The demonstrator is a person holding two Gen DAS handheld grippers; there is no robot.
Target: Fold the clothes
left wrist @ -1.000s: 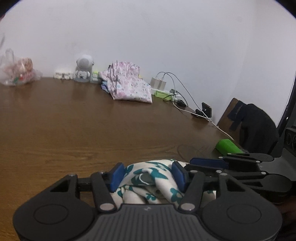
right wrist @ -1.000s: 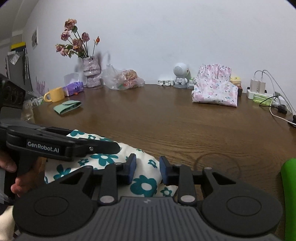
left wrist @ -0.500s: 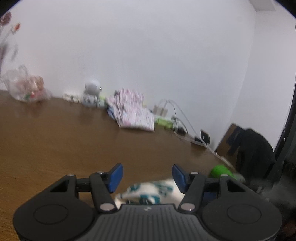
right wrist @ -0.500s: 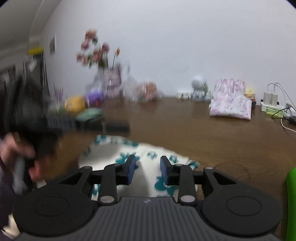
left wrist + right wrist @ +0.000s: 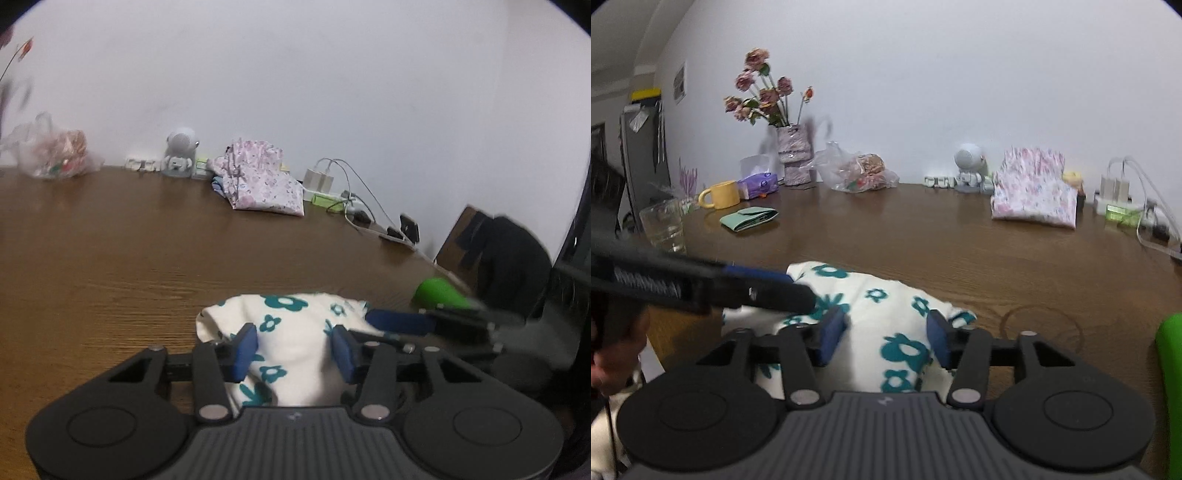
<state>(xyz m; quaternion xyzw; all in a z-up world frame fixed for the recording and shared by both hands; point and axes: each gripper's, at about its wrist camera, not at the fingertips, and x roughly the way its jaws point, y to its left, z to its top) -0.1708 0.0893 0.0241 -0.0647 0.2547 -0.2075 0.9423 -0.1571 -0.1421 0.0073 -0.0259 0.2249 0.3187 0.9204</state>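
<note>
A white cloth with teal flowers (image 5: 288,314) (image 5: 886,295) lies bunched on the brown table (image 5: 110,258) near its front edge. My left gripper (image 5: 294,352) is open, low over the cloth's near part, which shows between the blue pads (image 5: 245,350). My right gripper (image 5: 885,339) is also open over the cloth, its jaws wide apart. In the right wrist view the left gripper (image 5: 757,286) reaches in from the left, over the cloth's far left corner. The right gripper's finger (image 5: 399,321) shows at the cloth's right edge in the left wrist view.
A folded pink floral garment (image 5: 1034,199) lies at the back by a robot figurine (image 5: 969,166) and chargers with cables (image 5: 1119,195). On the left stand a glass (image 5: 665,225), yellow mug (image 5: 720,195), green pouch (image 5: 750,218) and flower vase (image 5: 792,155). A green object (image 5: 1171,369) sits right.
My right gripper's jaws have spread much wider. Both grippers rose and swung briefly, then came back low over the cloth, which now lies more spread out.
</note>
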